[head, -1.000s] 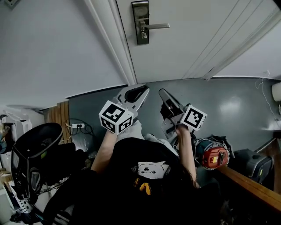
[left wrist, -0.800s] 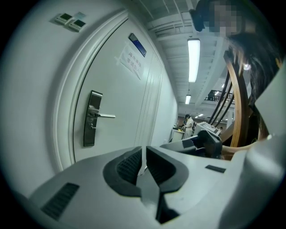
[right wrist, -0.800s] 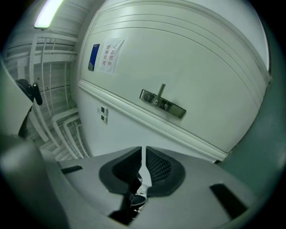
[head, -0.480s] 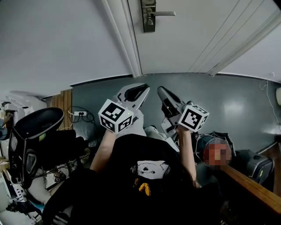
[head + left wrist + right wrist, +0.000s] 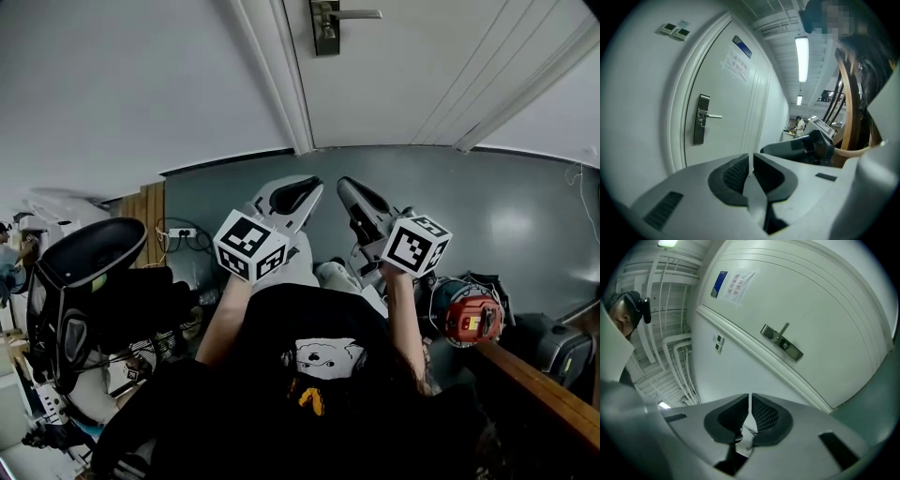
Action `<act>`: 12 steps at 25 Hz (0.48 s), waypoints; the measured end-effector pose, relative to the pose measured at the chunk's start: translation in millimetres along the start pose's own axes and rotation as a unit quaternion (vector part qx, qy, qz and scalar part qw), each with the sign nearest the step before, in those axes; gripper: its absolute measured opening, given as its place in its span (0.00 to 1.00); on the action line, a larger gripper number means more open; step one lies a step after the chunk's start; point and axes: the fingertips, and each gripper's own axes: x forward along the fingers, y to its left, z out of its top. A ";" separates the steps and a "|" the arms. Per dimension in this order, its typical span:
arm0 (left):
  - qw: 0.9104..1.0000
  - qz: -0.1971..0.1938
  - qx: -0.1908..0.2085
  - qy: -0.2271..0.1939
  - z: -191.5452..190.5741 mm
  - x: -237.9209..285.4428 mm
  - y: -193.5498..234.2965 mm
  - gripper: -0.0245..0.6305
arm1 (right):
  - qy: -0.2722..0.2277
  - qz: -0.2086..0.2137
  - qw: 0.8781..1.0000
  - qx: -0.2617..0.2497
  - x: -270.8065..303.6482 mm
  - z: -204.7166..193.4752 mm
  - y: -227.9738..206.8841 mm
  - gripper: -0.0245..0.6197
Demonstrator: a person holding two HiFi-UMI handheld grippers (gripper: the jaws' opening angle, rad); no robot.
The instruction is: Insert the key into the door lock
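The door lock (image 5: 325, 26), a dark metal plate with a lever handle (image 5: 361, 13), sits at the top edge of the head view on a white door. The lock (image 5: 700, 119) lies ahead and left in the left gripper view. In the right gripper view the lock (image 5: 783, 343) is ahead and tilted. My left gripper (image 5: 305, 190) and right gripper (image 5: 345, 187) are held side by side over the floor, well short of the door. Both are shut (image 5: 750, 161) (image 5: 749, 401). No key shows past either tip. A small pale piece sits low between the right pads; I cannot tell what it is.
The white door frame (image 5: 281, 84) runs left of the lock. A black office chair (image 5: 84, 281) stands at left, with a power strip and cables (image 5: 178, 234) by the wall. A red device (image 5: 469, 319) and a wooden rail (image 5: 534, 389) are at right. A paper notice (image 5: 738, 63) hangs on the door.
The lock has slid up and right in the head view, now cut by the top edge. Both grippers keep about the same place and stay shut.
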 end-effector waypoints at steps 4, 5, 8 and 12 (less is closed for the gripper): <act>1.000 -0.007 -0.002 0.003 -1.5 0.7 -1.5 0.09 | 0.000 -0.014 1.000 -0.020 0.7 2.6 -2.0 0.07; 1.000 -0.009 -0.002 0.003 -2.3 0.6 -2.3 0.09 | 0.000 -0.019 1.000 -0.025 0.3 3.4 -2.8 0.07; 1.000 -0.016 0.000 0.003 -4.0 0.1 -5.4 0.09 | -0.003 -0.033 0.999 -0.034 -2.4 3.6 -4.1 0.07; 1.000 -0.028 -0.002 -0.002 -4.4 0.8 -8.9 0.09 | -0.009 -0.044 0.998 -0.044 -8.1 4.2 -4.3 0.07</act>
